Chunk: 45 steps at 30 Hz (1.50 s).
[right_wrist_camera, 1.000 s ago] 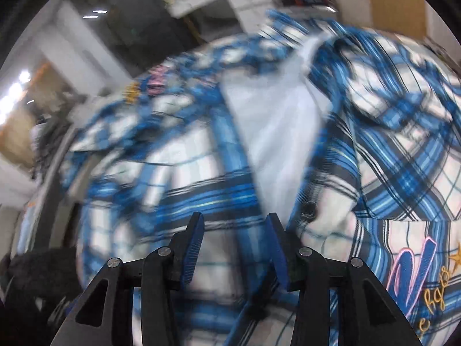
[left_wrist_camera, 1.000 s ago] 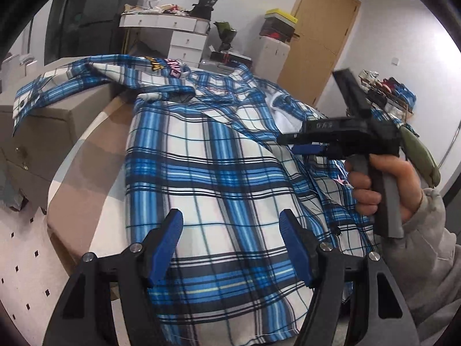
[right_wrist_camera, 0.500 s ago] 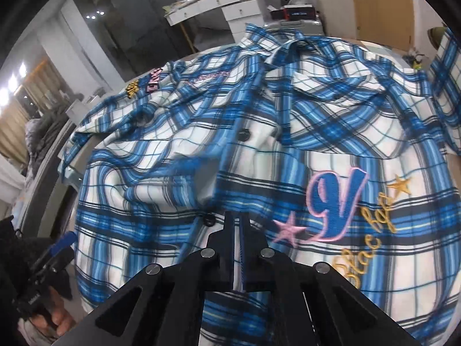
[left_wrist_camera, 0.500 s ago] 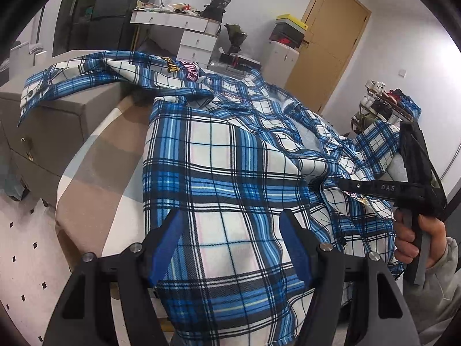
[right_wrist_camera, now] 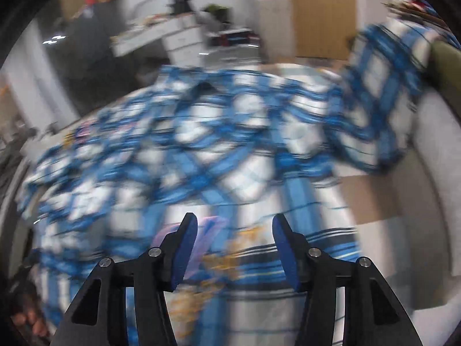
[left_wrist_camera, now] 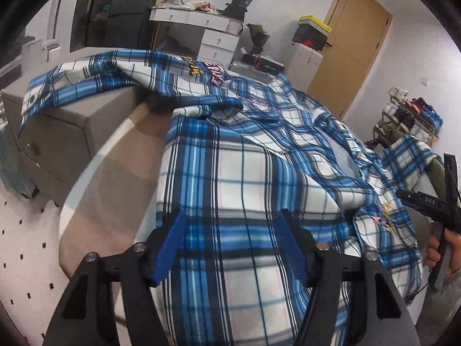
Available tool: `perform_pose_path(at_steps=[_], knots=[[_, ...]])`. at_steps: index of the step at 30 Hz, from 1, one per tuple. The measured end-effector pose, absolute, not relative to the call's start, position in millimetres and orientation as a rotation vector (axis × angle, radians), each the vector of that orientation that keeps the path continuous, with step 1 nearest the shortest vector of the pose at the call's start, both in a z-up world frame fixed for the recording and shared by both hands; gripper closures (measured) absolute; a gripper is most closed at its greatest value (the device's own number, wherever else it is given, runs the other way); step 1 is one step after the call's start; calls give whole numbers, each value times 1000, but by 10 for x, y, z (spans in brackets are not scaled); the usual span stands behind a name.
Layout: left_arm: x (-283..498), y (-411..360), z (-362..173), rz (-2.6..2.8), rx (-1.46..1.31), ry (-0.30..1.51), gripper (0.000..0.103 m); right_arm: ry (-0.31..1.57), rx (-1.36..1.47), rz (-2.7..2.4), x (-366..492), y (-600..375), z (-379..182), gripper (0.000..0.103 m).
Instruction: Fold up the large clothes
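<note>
Bedroom, plaid shirt (left_wrist_camera: 245,178) spread on bed (left_wrist_camera: 115,178)

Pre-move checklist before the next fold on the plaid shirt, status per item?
1. Left gripper free of cloth: ok, jaws closing, pads apart above the shirt.
2. Right gripper free of cloth: ok, jaws opening, nothing pinched.
3. Shirt flat: not ok, bunched ridge across the middle.
4. Sleeve on the bed: not ok, draped over the grey cabinet.
5. Right wrist view sharp: not ok, blurred.
6. Hem edge located: cannot tell.
</note>
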<state>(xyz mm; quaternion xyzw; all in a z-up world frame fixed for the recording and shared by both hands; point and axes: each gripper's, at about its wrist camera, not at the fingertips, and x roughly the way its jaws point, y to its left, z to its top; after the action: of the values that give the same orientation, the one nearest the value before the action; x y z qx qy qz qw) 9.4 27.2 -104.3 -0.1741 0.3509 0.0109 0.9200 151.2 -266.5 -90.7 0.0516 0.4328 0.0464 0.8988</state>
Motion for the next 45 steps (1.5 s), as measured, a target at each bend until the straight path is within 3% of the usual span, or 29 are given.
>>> perform_pose_path(at_steps=[5, 11, 12, 14, 16, 23, 26, 27, 28, 29, 38, 45], knots=[[217, 343, -941, 29, -386, 682, 51, 820, 200, 29, 1445, -3053, -756, 50], [292, 266, -544, 42, -320, 561, 49, 546, 234, -44, 997, -3540, 134, 50], [325, 241, -463, 42, -305, 538, 48, 506, 250, -69, 933, -3669, 307, 48], [408, 194, -319, 29, -281, 501, 35, 452, 318, -123, 871, -3952, 581, 40], [532, 158, -228, 8, -271, 478, 31, 437, 407, -168, 921, -4279, 744, 30], [859, 129, -297, -40, -255, 520, 29, 594, 701, -263, 1739, -5299, 465, 29], [850, 120, -346, -40, -247, 536, 29, 573, 722, -325, 1983, -5419, 459, 44], [842, 130, -357, -35, -243, 541, 29, 575, 755, -332, 2041, -5453, 472, 62], [835, 141, -364, -35, -242, 541, 29, 581, 761, -329, 2129, -5429, 467, 90], [822, 149, -356, -35, -244, 539, 29, 596, 742, -341, 2211, -5396, 506, 98], [744, 488, -388, 16, -286, 540, 29, 258, 506, -270, 2015, -4260, 1646, 99], [657, 831, -361, 58, -380, 518, 29, 428, 413, 71, 2665, -2676, 1419, 98]])
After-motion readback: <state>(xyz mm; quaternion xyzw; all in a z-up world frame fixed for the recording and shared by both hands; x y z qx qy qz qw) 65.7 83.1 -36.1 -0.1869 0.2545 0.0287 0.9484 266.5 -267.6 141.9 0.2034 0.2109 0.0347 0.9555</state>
